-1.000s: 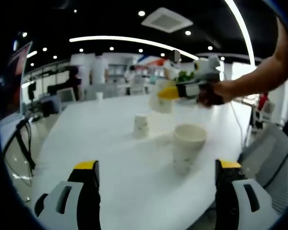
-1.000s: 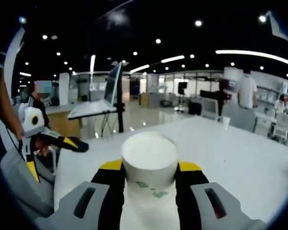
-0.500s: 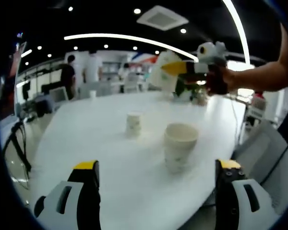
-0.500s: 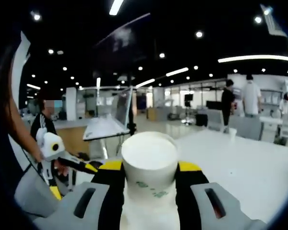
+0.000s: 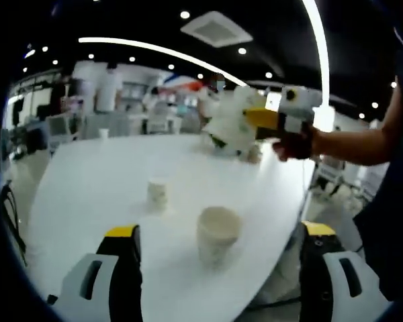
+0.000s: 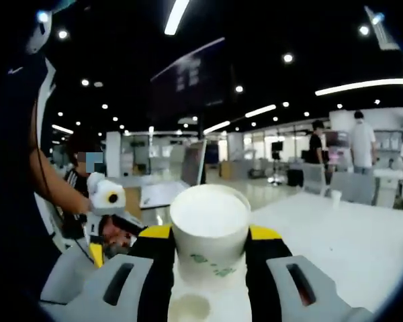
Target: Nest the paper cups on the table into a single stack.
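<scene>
We had lifted the right hand-held gripper higher than a second before, its jaws clamped on a paper cup. Our left hand-held gripper stayed spread apart, empty. On the white table, the open cup and the small inverted cup sat lower in frame.

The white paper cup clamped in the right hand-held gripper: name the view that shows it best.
Right gripper view. The white paper cup stands close and sharp between the right hand-held gripper jaws, with green print visible. The left gripper view shows it blurred, held above the white table.
</scene>
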The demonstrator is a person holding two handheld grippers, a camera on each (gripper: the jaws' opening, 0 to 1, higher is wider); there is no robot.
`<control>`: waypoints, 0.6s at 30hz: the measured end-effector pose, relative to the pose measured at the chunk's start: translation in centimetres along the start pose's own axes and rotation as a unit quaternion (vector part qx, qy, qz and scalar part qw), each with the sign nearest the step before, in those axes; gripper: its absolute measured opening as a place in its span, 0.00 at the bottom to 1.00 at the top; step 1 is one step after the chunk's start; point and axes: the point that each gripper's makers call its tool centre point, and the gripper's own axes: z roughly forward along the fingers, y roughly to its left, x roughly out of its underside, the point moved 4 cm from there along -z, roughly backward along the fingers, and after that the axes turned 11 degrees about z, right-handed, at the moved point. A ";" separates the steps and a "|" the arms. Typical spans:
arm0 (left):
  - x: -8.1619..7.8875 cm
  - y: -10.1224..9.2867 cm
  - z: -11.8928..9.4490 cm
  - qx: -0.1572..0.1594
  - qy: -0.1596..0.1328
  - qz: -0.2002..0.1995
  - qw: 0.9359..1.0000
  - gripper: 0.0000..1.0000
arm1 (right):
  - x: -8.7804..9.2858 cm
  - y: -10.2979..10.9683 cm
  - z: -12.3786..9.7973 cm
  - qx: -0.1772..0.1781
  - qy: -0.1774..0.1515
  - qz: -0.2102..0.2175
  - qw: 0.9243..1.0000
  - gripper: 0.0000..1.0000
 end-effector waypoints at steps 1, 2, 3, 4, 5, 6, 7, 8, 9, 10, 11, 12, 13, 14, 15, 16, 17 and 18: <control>-0.8 -0.1 0.1 0.011 -0.002 0.000 1.000 0.97 | 0.0 0.2 0.0 -0.001 0.000 0.000 1.000 0.38; -1.1 -0.1 0.1 0.017 0.001 0.003 1.000 0.97 | -0.1 0.5 0.1 -0.004 -0.001 -0.002 1.000 0.38; -1.7 0.0 0.1 0.019 0.002 0.015 1.000 0.97 | -0.2 0.7 0.1 -0.005 -0.002 -0.003 1.000 0.38; -2.1 0.1 0.1 0.019 0.000 0.020 1.000 0.97 | -0.2 0.9 0.2 -0.008 -0.002 -0.004 1.000 0.38; -2.4 0.2 0.0 0.021 -0.002 0.018 1.000 0.96 | -0.3 1.2 0.2 -0.013 -0.002 -0.004 1.000 0.38; -3.0 0.2 0.0 0.029 -0.010 0.011 0.999 0.96 | -0.4 1.4 0.3 -0.015 -0.003 -0.005 1.000 0.38; -3.4 0.2 -0.1 0.037 -0.018 -0.003 0.999 0.95 | -0.6 1.8 0.3 -0.022 -0.003 -0.006 1.000 0.38; -3.7 0.0 -0.2 0.052 -0.020 -0.028 0.998 0.94 | -0.7 2.1 0.3 -0.026 -0.004 -0.004 1.000 0.38; -3.9 -0.2 -0.3 0.062 -0.022 -0.043 0.997 0.94 | -1.0 2.5 0.3 -0.034 -0.006 -0.003 0.999 0.38; -4.1 -0.3 -0.3 0.067 -0.023 -0.050 0.996 0.94 | -1.1 2.8 0.3 -0.037 -0.008 -0.003 0.999 0.38; -4.5 -0.2 -0.3 0.064 -0.029 -0.046 0.996 0.95 | -1.3 3.1 0.4 -0.040 -0.010 -0.006 0.999 0.38; -5.0 -0.2 -0.4 0.065 -0.038 -0.048 0.996 0.95 | -1.5 3.4 0.4 -0.044 -0.012 -0.007 0.999 0.38; -5.3 -0.3 -0.4 0.069 -0.044 -0.054 0.995 0.95 | -1.7 3.6 0.4 -0.047 -0.015 -0.008 0.999 0.38; -5.7 -0.5 -0.4 0.079 -0.051 -0.066 0.993 0.94 | -1.8 3.8 0.5 -0.050 -0.017 -0.008 0.999 0.38; -6.0 -0.7 -0.4 0.087 -0.054 -0.075 0.992 0.93 | -1.8 3.8 0.5 -0.050 -0.018 -0.008 0.999 0.38; -6.4 -0.8 -0.4 0.096 -0.054 -0.082 0.991 0.91 | -1.8 3.8 0.5 -0.052 -0.021 -0.006 0.998 0.38; -6.5 -0.8 -0.3 0.096 -0.053 -0.081 0.991 0.90 | -1.9 3.9 0.6 -0.053 -0.022 -0.005 0.998 0.38; -6.8 -0.8 -0.2 0.097 -0.055 -0.077 0.991 0.90 | -2.0 4.0 0.6 -0.055 -0.026 -0.003 0.998 0.38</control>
